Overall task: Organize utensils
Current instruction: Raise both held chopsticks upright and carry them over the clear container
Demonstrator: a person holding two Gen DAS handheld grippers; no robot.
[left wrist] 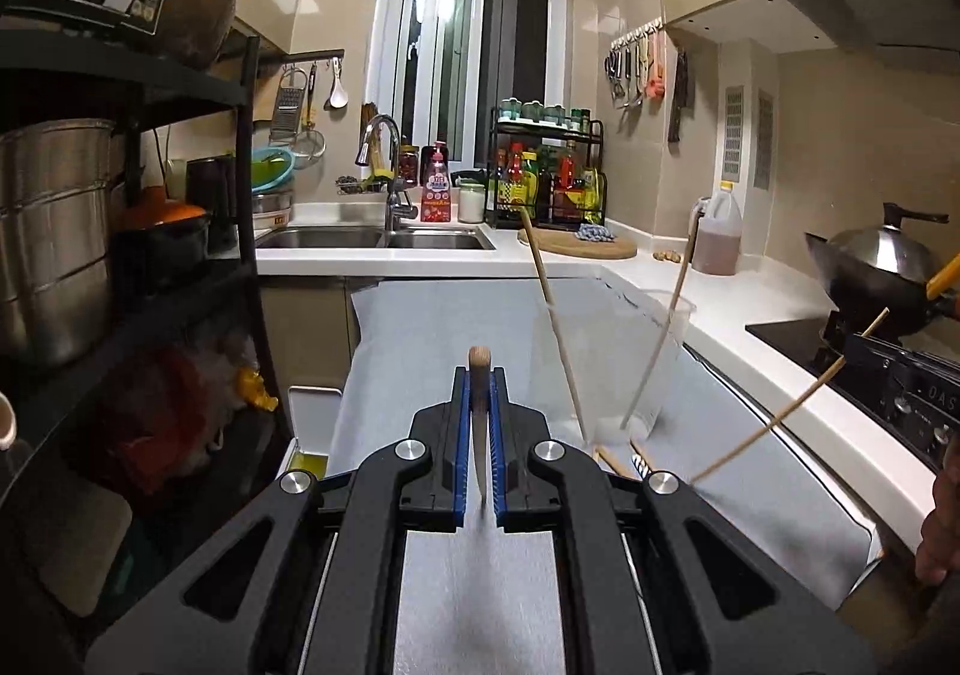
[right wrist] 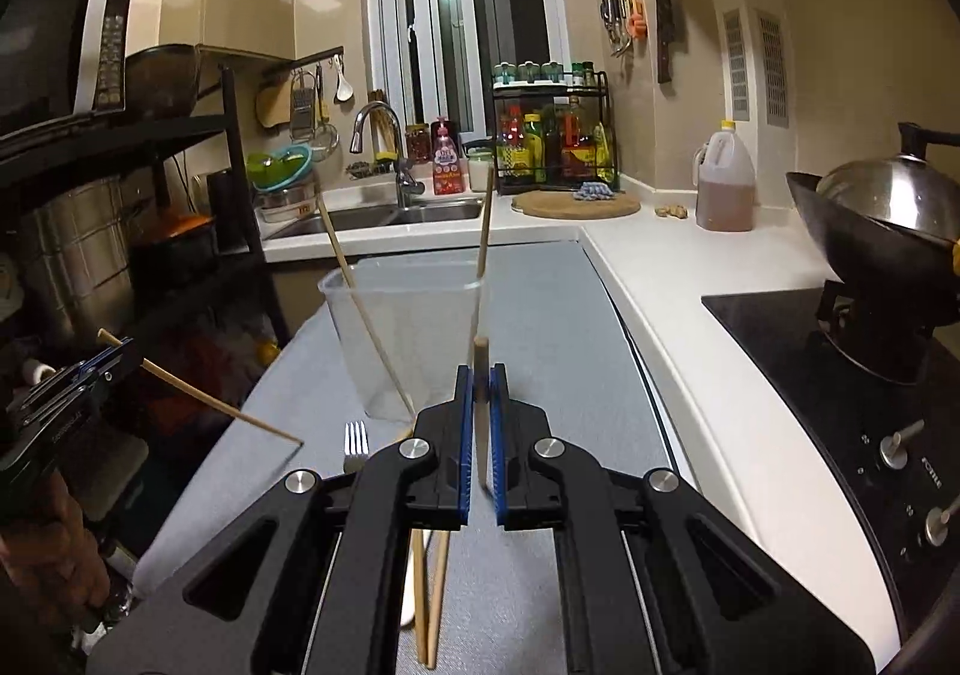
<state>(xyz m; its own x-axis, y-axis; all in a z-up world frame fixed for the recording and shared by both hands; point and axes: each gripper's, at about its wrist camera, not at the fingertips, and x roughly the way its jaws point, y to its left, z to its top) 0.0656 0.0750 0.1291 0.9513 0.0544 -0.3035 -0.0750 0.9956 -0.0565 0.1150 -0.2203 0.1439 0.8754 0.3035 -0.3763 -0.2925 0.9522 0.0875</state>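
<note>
My left gripper [left wrist: 480,375] is shut on a wooden chopstick [left wrist: 479,360], whose end pokes up between the blue pads. My right gripper [right wrist: 480,375] grips a second chopstick [right wrist: 480,351] the same way. Each shows in the other's view: the right gripper [left wrist: 855,345] at the right edge, the left gripper [right wrist: 123,348] at the left, both with the stick slanting down. A clear plastic container [right wrist: 408,339] stands on the grey mat [right wrist: 552,327] just ahead, with two chopsticks leaning inside. A fork [right wrist: 356,444] and two more chopsticks [right wrist: 431,585] lie on the mat near me.
A wok [right wrist: 870,231] sits on the black stove [right wrist: 810,351] to the right. An oil jug [right wrist: 725,183], a round cutting board [right wrist: 576,204] and a spice rack [right wrist: 555,135] line the back counter beside the sink [right wrist: 372,216]. A dark shelf rack [left wrist: 120,255] stands to the left.
</note>
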